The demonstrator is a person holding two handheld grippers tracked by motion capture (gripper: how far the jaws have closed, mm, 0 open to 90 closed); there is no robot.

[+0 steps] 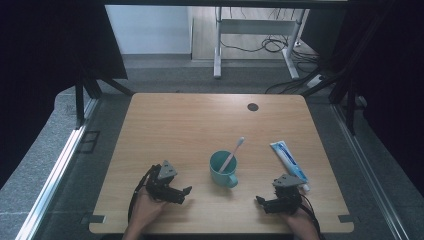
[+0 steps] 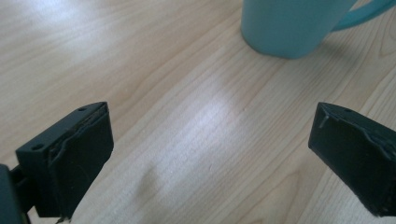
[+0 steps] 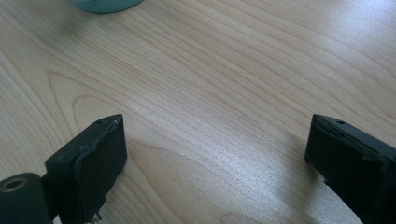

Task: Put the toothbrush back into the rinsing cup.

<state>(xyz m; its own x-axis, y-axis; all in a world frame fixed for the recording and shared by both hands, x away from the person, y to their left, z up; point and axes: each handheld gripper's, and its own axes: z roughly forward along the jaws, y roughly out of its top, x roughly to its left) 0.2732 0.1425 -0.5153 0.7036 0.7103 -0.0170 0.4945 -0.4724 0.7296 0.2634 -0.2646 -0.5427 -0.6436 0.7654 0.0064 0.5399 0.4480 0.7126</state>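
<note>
- The left gripper (image 1: 186,193) is held low over the tabletop (image 1: 190,120) near the front edge, left of centre; in the left gripper view its jaws are seen spread wide with nothing between them, only bare wood.
- A teal mug (image 1: 223,169) is placed upright near the middle of the front half of the tabletop, between the two grippers and apart from both; its handle is turned toward the front right.
- A toothbrush (image 1: 233,152) is stood in the mug, tilted so that its head is pointed toward the back right.
- A tube of toothpaste (image 1: 289,158) is laid flat toward the right edge, its cap directed at the front edge, just behind the right gripper.
- The right gripper (image 1: 261,202) is kept near the front edge, right of centre; its jaws are likewise spread, and nothing is gripped.
- As judged from this layout, no object is yet grasped; the work appears to be at its start, with every handling step left.
</note>
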